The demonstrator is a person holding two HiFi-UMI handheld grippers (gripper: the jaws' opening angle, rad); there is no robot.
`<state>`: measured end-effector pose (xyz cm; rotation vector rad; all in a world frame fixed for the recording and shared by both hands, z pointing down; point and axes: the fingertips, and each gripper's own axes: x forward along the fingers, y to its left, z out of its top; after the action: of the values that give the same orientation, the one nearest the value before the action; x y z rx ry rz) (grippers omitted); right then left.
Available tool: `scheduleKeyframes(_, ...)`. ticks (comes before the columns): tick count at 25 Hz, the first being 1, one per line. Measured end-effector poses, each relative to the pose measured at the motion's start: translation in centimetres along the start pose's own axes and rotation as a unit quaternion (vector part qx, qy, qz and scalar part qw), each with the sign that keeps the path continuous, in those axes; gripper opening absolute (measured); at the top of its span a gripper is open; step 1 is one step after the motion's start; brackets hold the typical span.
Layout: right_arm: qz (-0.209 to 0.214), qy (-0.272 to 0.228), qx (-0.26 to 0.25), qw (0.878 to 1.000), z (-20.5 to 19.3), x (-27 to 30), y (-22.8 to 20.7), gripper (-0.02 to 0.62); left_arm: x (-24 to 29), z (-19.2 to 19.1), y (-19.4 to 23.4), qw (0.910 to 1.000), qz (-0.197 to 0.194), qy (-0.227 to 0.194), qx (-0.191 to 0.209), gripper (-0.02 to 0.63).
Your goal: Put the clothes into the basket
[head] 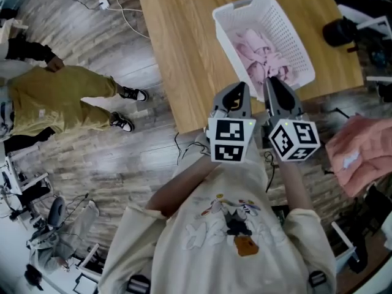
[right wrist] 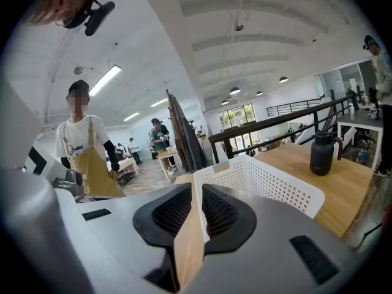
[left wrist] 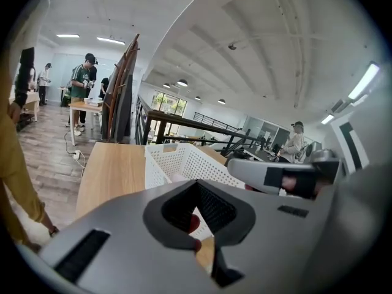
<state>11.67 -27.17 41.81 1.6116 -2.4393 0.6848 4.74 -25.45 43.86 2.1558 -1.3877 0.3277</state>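
A white perforated basket stands on the wooden table, and pink clothes lie heaped inside it. My left gripper and right gripper hover side by side at the basket's near end, over the table's front edge. Both point toward the basket. In the left gripper view the left gripper is shut with nothing between its jaws, and the basket sits just ahead. The right gripper also looks shut and empty, with the basket close in front.
A salmon-pink cloth lies off the table to my right. A black bottle stands on the table beyond the basket. A person in yellow trousers stands on the floor at the left. Cables run across the floor by the table.
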Motion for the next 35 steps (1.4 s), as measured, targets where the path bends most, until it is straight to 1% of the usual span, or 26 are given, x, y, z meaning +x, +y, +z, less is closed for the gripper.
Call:
scheduleKeyframes(4,0.006,-0.012,-0.015,1.000,0.2,-0.3,3.2,0.067,-2.6,0.3,1.3,0.9999,-0.011,-0.010,0.006,0.001)
scheduleKeyframes(8,0.007,-0.016,-0.025,1.000,-0.2,-1.6,5.9,0.067,-5.4,0.1,2.2,0.9998,-0.015,-0.015,0.003,0.000)
scheduleKeyframes(13,0.001,-0.030,-0.033,0.999,0.1,-3.2,6.5,0.067,-6.7,0.2,2.5,0.9994,-0.023,-0.024,0.008,0.001)
scheduleKeyframes(17,0.007,-0.028,-0.039,0.999,-0.2,-4.6,6.5,0.067,-7.8,-0.2,2.5,0.9995,-0.013,-0.028,0.001,0.000)
scheduleKeyframes(22,0.015,-0.022,-0.039,0.999,-1.1,-7.2,6.0,0.067,-8.8,-1.9,0.7,0.9997,-0.004,-0.018,-0.013,0.000)
scheduleKeyframes(25,0.021,-0.027,-0.043,0.998,-1.2,-9.4,5.7,0.067,-9.7,-2.5,-1.2,0.9997,-0.006,-0.023,-0.010,0.000)
scheduleKeyframes(27,0.021,-0.029,-0.039,0.999,-1.6,-11.0,5.5,0.067,-10.5,-3.1,-2.5,0.9997,-0.011,-0.019,-0.007,0.001)
scheduleKeyframes(32,0.021,-0.027,-0.028,0.999,-2.8,-14.6,5.0,0.067,-11.9,-5.0,-5.3,0.9994,-0.031,0.006,-0.011,0.001)
scheduleKeyframes(35,0.021,-0.028,-0.025,0.999,-3.5,-16.2,4.8,0.067,-12.5,-6.4,-6.8,0.9992,-0.036,0.020,0.000,0.000)
